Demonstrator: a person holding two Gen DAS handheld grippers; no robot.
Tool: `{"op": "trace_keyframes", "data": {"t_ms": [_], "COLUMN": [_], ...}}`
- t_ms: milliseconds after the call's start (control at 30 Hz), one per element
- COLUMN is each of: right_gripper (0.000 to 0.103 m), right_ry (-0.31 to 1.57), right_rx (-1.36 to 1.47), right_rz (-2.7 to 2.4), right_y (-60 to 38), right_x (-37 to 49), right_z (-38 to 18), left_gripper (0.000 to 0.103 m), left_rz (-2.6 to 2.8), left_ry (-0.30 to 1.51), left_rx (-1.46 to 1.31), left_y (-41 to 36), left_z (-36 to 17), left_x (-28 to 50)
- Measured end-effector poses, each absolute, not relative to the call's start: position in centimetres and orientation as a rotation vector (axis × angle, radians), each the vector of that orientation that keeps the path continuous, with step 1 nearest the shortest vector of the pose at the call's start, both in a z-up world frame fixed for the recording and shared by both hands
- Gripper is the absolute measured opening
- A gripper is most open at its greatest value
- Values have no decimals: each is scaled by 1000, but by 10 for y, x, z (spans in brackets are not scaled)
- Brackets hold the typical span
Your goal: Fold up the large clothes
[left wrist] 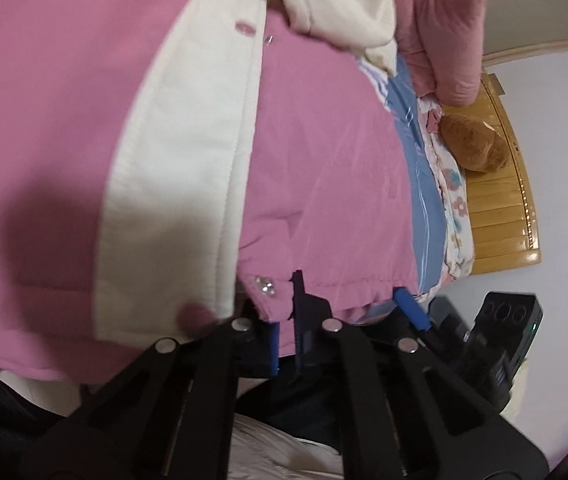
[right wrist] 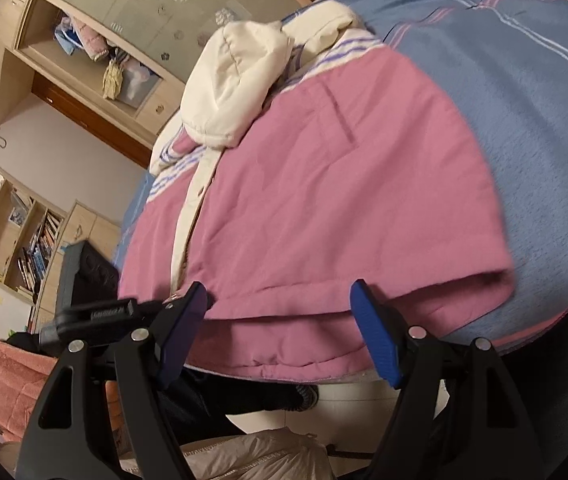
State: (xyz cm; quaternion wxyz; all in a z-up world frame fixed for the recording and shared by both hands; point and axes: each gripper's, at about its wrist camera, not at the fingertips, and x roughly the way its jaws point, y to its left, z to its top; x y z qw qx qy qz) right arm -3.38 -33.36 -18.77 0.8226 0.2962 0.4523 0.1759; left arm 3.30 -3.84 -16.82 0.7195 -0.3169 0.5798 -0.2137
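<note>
Left gripper (left wrist: 286, 332) is angled downward, jaws clamped on the hem of the pink jacket (left wrist: 324, 184). Right gripper (right wrist: 279, 332) is held jaws apart at the hem. Jacket is spread on the blue bedspread (right wrist: 524, 100), cream hood (right wrist: 235, 92) bunched.

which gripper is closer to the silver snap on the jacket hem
Left. The left gripper is shut on the pink jacket hem right beside the snap; the right gripper, jaws open, sits further along.
</note>
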Motion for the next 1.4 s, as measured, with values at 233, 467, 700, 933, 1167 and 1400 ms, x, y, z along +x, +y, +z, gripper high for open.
{"op": "trace_keyframes", "data": {"t_ms": [233,467,700,933,1167,1400], "right_gripper": [76,76,76,76,80,77], "right_ry": [890,1013,936,860,1008,1090], "right_rx": [688,556,398,229,111,437], "right_rz": [326,183,177,322,304,700], "right_y": [-362,-358,-328,-245,-187,-179], "right_x": [-28,6,-2,32,52,34], "right_z": [-180,-209,-178,-158,-211,-198], "left_gripper": [4,3,61,51,49,54], "left_rz": [-415,-468,-439,-129,-112,-145], "left_ry": [1297,1258,1005,967,1063,1066], "left_rx": [-697,-583,-395,-333,-386,-431], "left_y": [-13,-14,11,64,71,71], "left_z": [-173,-157,-81,-104,-155,-157], "left_x": [19,7,-9,36,42,46]}}
